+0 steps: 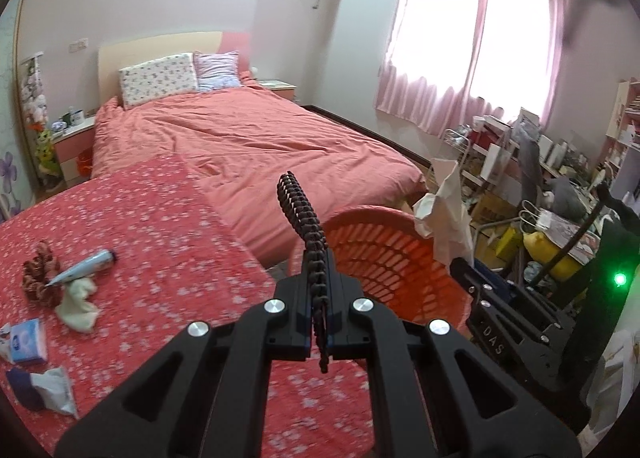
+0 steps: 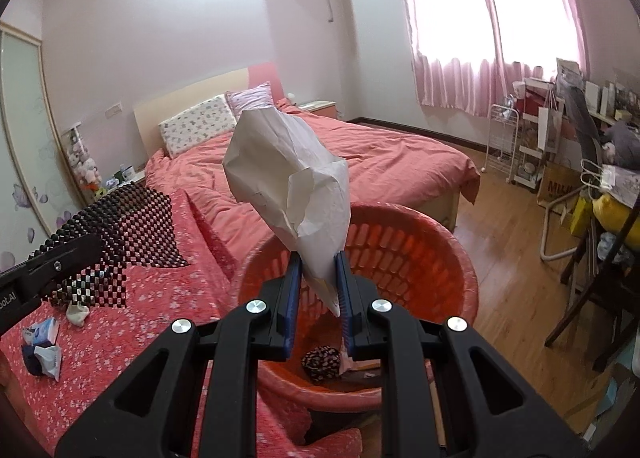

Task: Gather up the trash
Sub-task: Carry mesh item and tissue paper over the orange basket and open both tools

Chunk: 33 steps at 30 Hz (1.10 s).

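Right wrist view: the big orange basket (image 2: 404,242) sits by the bed. Over it, the right gripper (image 2: 318,278) pinches a crumpled paper bag (image 2: 288,181) by its bottom end. It looks light and floppy. The left gripper (image 1: 318,298) squeezes a bumpy black mat (image 2: 132,225).

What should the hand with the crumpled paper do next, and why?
Probably open the right gripper and let go. It is shut on the crumpled white paper, which hangs right above the orange basket, so the paper should drop inside with the trash already at the bottom.
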Each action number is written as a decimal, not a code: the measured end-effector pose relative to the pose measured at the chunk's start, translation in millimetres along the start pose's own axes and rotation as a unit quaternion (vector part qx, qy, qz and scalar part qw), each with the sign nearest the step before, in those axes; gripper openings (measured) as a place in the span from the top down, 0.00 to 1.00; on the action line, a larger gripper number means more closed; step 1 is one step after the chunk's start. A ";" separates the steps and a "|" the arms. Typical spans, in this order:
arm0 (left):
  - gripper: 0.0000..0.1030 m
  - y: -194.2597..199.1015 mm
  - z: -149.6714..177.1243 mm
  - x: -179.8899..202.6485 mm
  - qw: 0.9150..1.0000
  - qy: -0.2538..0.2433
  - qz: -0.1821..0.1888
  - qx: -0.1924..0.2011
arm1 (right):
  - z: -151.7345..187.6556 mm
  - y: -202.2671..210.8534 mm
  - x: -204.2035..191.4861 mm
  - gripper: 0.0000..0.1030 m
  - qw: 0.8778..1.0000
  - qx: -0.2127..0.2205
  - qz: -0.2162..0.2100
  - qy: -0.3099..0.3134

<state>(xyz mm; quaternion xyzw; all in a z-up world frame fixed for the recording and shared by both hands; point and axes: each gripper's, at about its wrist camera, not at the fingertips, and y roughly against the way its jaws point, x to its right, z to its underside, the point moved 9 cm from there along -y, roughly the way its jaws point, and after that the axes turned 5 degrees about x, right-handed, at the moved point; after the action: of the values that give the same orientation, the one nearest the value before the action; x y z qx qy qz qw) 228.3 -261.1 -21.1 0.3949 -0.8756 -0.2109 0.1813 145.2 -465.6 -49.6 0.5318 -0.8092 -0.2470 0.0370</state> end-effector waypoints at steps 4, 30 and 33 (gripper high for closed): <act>0.94 -11.4 -0.6 13.4 1.000 -0.004 0.015 -0.004 | 2.0 -3.9 9.0 0.83 1.000 -0.006 -0.001 -0.017; 0.74 -88.0 26.4 48.7 0.997 -0.004 0.040 -0.062 | 18.0 -34.8 46.2 0.69 0.994 -0.060 -0.019 -0.086; 0.71 -88.6 29.4 42.0 0.997 -0.002 0.030 -0.065 | 20.6 -31.9 48.3 0.62 0.994 -0.061 -0.013 -0.089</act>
<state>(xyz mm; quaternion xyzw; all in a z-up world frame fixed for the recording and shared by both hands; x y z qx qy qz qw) 242.5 -339.8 -85.0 0.3555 -0.8718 -0.2628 0.2109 144.5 -510.6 -91.5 0.5151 -0.7855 -0.3429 -0.0060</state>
